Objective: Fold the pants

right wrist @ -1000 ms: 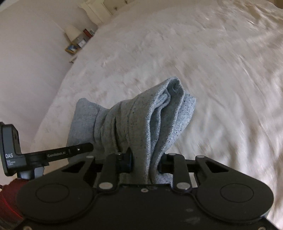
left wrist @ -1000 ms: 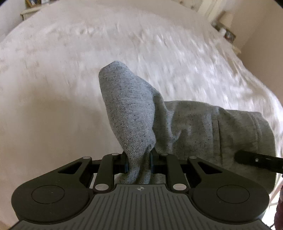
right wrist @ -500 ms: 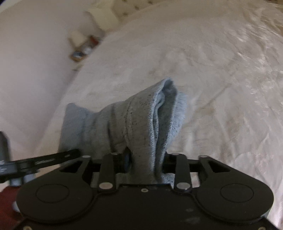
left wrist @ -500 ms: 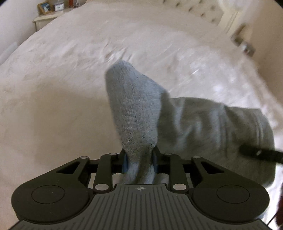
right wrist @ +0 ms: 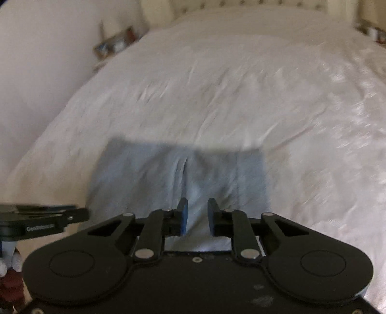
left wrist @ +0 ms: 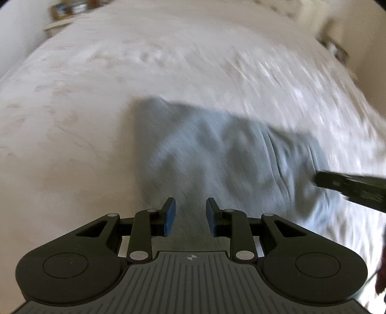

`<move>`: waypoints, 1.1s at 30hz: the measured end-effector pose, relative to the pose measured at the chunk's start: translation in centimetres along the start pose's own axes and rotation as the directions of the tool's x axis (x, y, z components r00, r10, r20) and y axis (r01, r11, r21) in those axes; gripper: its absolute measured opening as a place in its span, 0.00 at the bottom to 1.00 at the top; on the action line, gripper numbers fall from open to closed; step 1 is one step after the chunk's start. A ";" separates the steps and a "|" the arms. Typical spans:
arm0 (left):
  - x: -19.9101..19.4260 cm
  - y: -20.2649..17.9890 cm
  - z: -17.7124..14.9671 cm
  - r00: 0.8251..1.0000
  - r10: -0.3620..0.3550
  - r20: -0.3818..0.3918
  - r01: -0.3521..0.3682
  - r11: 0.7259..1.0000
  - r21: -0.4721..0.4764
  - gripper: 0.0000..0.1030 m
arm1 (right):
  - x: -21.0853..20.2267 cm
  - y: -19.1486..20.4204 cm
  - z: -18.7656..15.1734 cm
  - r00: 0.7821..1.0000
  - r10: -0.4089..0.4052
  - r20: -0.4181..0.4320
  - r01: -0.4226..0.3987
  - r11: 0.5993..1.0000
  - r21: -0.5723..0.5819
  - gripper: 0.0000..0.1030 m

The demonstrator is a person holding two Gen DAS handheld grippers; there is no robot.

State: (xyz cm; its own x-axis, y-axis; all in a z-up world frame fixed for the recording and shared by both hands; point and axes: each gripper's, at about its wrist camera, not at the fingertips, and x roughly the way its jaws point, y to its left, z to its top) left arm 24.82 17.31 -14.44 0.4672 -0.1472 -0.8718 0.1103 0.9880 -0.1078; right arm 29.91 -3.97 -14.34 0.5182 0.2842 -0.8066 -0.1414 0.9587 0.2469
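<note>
The grey pants lie folded in a flat rectangle on the white bed. My left gripper hovers over their near left part, open, with only the cloth below showing through the gap. In the right wrist view the pants spread ahead, a crease running down their middle. Over their near edge my right gripper has its jaws closing, a gap still between the blue pads and nothing pinched. Each gripper's black body shows at the edge of the other view.
The white bedspread stretches far beyond the pants. A tufted headboard is at the back. A bedside shelf with small items stands against the wall on the left, another at the far left corner.
Both grippers have let go of the bunched cloth they held up. The pants have dropped and now lie flat on the bed, and both views are blurred by motion.
</note>
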 end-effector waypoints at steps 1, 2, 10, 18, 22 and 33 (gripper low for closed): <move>0.8 -0.5 -0.9 0.999 0.018 -0.027 -0.017 0.999 0.033 0.26 | 1.0 0.1 -0.7 0.999 -0.007 -0.034 0.007 1.000 -0.001 0.18; 1.6 -0.6 -1.6 0.998 0.034 -0.051 -0.031 0.998 0.056 0.27 | 1.9 0.0 -1.5 0.997 -0.018 -0.078 0.019 1.000 0.014 0.16; 1.2 0.0 -3.7 0.997 0.032 -0.068 -0.031 0.999 0.012 0.27 | 2.5 -1.2 -4.5 0.988 -0.023 -0.152 0.033 0.997 0.066 0.10; -2.9 0.2 -3.3 1.000 0.023 0.014 -0.022 0.996 -0.086 0.28 | -2.7 -1.5 -5.1 0.994 -0.059 -0.086 0.064 0.997 0.048 0.35; -5.9 -0.5 -3.7 0.999 -0.005 0.054 0.011 0.994 -0.109 0.31 | -8.1 -1.1 -6.2 0.998 -0.058 0.017 0.057 0.997 0.056 0.47; -13.2 -4.0 -5.2 0.972 0.039 0.232 -0.021 0.996 -0.081 0.50 | -15.9 0.5 -7.4 0.982 -0.017 0.190 0.007 0.999 0.050 0.77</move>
State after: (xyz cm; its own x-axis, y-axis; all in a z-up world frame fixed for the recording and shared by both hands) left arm 13.68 15.56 -4.95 0.6619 -0.1152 -0.7407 0.0291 0.9913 -0.1282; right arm 15.37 -7.90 -5.33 0.6716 0.2601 -0.6938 -0.0953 0.9589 0.2673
